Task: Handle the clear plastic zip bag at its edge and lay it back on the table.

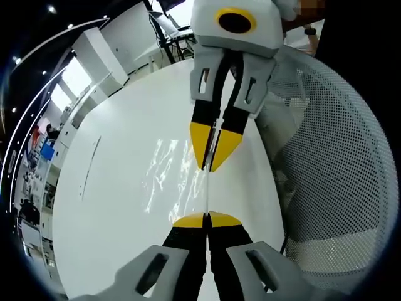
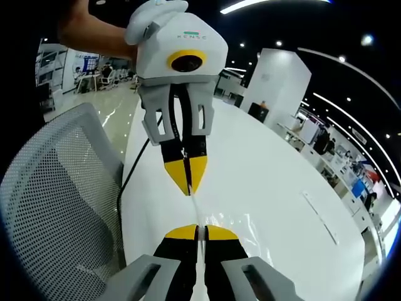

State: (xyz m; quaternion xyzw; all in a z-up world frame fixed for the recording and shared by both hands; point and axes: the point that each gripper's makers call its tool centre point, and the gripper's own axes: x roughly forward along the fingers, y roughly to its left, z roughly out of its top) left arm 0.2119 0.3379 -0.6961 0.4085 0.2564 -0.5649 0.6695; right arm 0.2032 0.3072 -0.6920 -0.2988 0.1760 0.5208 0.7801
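Note:
The clear plastic zip bag (image 1: 164, 179) hangs as a glinting, wrinkled sheet just over the white table (image 1: 106, 207), its top edge pulled into a thin taut line between both grippers. My left gripper (image 1: 207, 219) rises from the bottom of the left gripper view, shut on that edge. Facing it from above, my right gripper (image 1: 210, 164) is also shut on the edge. In the right gripper view the right gripper (image 2: 199, 232) pinches the bag (image 2: 241, 227) at the bottom, and the left gripper (image 2: 189, 187) grips it opposite. A person's arm (image 2: 88, 31) holds the left gripper.
A grey mesh office chair (image 1: 338, 157) (image 2: 56, 207) stands close against the table's edge. A black cable (image 2: 135, 163) runs along the table (image 2: 276, 182) beside it. A thin strip (image 1: 88, 166) (image 2: 319, 216) lies on the table. Desks and shelves stand beyond.

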